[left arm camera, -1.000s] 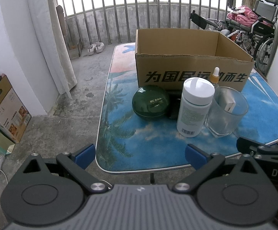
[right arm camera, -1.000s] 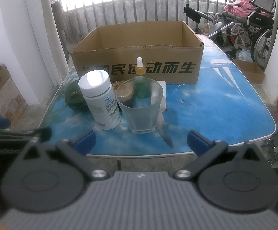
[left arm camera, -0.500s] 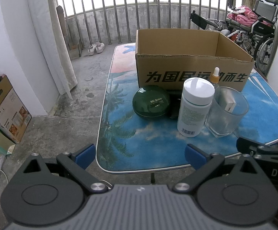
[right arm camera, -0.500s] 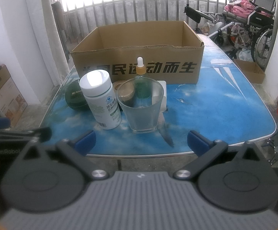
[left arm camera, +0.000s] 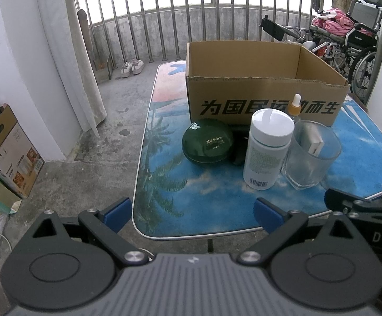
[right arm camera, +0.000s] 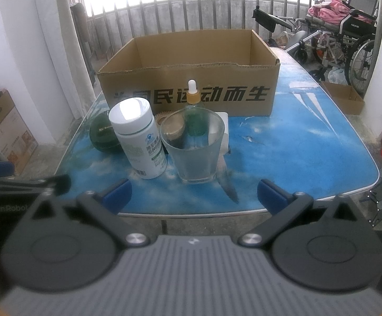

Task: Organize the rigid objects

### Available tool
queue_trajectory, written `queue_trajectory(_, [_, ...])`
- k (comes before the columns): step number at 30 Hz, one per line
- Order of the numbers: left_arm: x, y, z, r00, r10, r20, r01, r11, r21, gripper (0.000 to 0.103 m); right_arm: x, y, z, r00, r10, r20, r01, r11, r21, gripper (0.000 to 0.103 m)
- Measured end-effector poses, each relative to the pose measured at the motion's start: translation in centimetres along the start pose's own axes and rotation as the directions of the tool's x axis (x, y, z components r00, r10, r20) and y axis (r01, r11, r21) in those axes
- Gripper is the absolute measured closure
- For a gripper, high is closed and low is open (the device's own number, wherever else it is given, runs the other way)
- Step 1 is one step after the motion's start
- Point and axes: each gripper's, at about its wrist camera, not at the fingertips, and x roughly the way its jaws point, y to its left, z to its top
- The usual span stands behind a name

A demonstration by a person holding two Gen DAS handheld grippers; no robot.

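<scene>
A cluster stands on the blue table point(left arm camera: 164, 200) in front of an open cardboard box point(left arm camera: 264, 89) point(right arm camera: 191, 79). It holds a white pill bottle point(left arm camera: 267, 147) point(right arm camera: 138, 142), a clear glass point(left arm camera: 309, 155) point(right arm camera: 195, 144), a round dark green case point(left arm camera: 206, 144) point(right arm camera: 102, 135), a dropper bottle point(left arm camera: 295, 105) point(right arm camera: 193, 94), a gold-lidded jar point(right arm camera: 172, 129) and a white box point(right arm camera: 224, 134). My left gripper point(left arm camera: 192, 214) hangs open at the table's near edge, short of the green case. My right gripper point(right arm camera: 193, 193) is open just before the glass.
Cardboard boxes point(left arm camera: 4, 147) sit on the concrete floor at left. A curtain point(left arm camera: 70, 52) and window bars rise behind. Wheelchairs point(right arm camera: 348, 34) stand at the far right, with a small box point(right arm camera: 343, 100) on the floor. The table's right half point(right arm camera: 309, 142) is bare.
The right gripper has crept slightly forward toward the glass and bottle. The left gripper has barely moved.
</scene>
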Motion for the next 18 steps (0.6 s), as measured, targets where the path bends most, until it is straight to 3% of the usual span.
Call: queue_trajectory(18, [0.00, -0.01, -0.01, 1.000, 0.000, 0.000, 0.000, 1.000, 0.001, 0.004, -0.05, 0.10, 0.09, 1.000, 0.002, -0.002, -0.002, 1.000, 0.003, 0.001])
